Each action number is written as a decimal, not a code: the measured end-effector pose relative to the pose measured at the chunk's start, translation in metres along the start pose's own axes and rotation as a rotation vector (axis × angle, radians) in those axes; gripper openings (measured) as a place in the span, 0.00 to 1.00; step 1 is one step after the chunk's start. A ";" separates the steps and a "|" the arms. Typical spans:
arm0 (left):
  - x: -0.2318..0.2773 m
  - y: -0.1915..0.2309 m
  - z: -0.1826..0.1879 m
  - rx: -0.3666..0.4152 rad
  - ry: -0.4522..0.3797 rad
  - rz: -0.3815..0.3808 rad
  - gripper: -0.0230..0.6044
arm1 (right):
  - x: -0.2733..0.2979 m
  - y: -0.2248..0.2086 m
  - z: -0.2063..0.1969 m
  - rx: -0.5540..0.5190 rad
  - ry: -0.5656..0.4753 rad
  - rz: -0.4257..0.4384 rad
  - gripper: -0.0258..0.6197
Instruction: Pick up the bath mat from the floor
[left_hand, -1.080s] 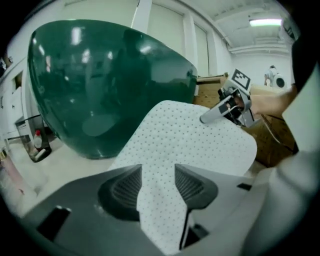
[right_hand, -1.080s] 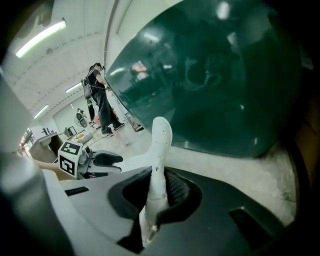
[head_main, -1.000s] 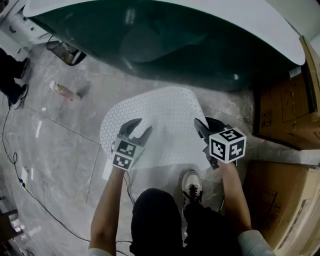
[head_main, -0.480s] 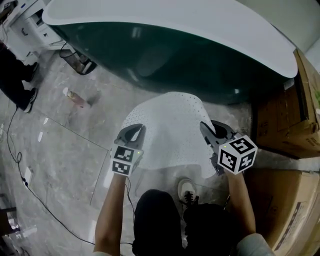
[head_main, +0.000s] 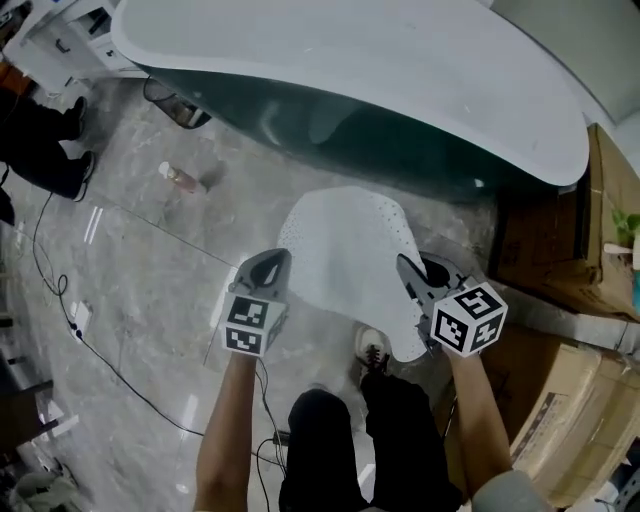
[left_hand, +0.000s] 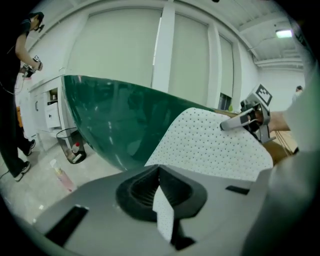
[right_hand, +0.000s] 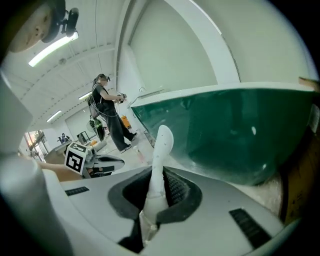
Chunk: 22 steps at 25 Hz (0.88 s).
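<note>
Gripper views show left tool (left_hand: 159, 170) and right tool (right_hand: 158, 172) clamping bath mat (left_hand: 215, 145) (head view: probably).

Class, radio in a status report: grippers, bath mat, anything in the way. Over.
Left gripper shut on bath mat edge; right gripper shut on opposite edge. Mat raised, slung between them. Bathtub close ahead, shoe underneath.

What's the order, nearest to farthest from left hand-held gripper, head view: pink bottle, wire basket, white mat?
1. White perforated bath mat, clamped in left hand-held gripper.
2. Pink plastic bottle, floor, upper left.
3. Black wire basket, beyond bottle.
</note>
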<state>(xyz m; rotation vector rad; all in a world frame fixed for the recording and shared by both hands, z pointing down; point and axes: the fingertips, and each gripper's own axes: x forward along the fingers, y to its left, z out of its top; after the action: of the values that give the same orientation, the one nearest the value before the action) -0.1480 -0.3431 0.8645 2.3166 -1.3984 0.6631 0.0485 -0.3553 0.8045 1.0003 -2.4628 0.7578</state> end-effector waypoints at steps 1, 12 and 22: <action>-0.014 -0.001 0.011 -0.007 0.004 -0.001 0.07 | -0.009 0.011 0.011 0.001 0.010 0.001 0.09; -0.189 -0.022 0.164 -0.039 -0.014 0.013 0.07 | -0.150 0.114 0.149 -0.081 0.050 -0.069 0.09; -0.344 -0.069 0.314 -0.008 -0.153 0.072 0.07 | -0.311 0.169 0.284 -0.136 -0.106 -0.193 0.09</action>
<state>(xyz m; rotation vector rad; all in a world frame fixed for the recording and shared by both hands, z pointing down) -0.1597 -0.2261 0.4089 2.3631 -1.5547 0.5083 0.0979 -0.2628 0.3629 1.2317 -2.4220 0.4799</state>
